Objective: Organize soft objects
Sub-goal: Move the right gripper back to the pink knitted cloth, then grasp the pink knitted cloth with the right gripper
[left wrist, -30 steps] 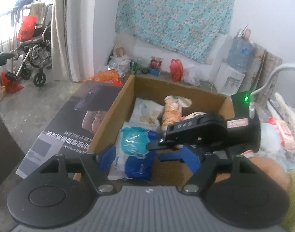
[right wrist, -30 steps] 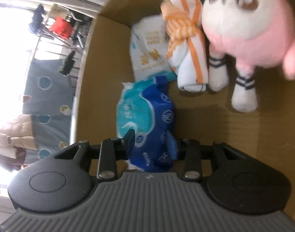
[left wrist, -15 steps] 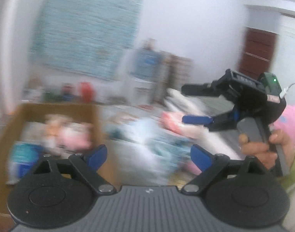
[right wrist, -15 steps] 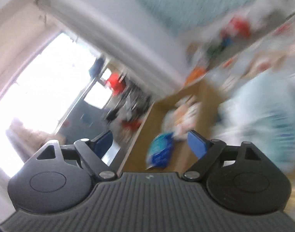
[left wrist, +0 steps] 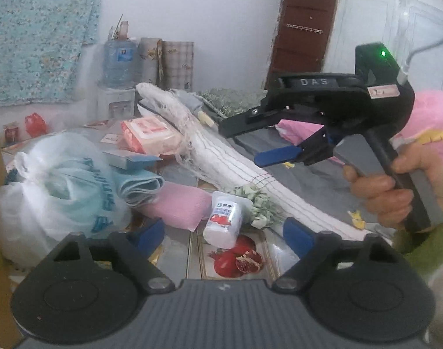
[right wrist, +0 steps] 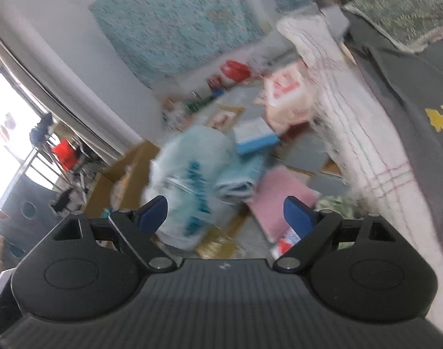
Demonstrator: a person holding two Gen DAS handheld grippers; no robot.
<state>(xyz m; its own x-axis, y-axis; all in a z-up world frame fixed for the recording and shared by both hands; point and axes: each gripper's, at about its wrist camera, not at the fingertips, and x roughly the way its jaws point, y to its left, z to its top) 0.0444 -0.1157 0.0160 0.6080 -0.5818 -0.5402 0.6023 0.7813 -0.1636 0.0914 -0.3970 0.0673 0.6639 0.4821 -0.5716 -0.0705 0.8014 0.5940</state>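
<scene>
A folded pink cloth (left wrist: 179,208) lies flat beside a rolled blue towel (left wrist: 140,186)

Bright daylight; right wrist view motion-blurred, fisheye-warped.

Pink folded cloth (left wrist: 178,208), light-blue towel (left wrist: 140,187), white red-striped rolled fabric (left wrist: 221,157), blue fingers (left wrist: 297,234).

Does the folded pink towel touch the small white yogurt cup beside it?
Touching: the left wrist view shows the pink towel's right edge meeting the yogurt cup with no floor visible between them.
</scene>
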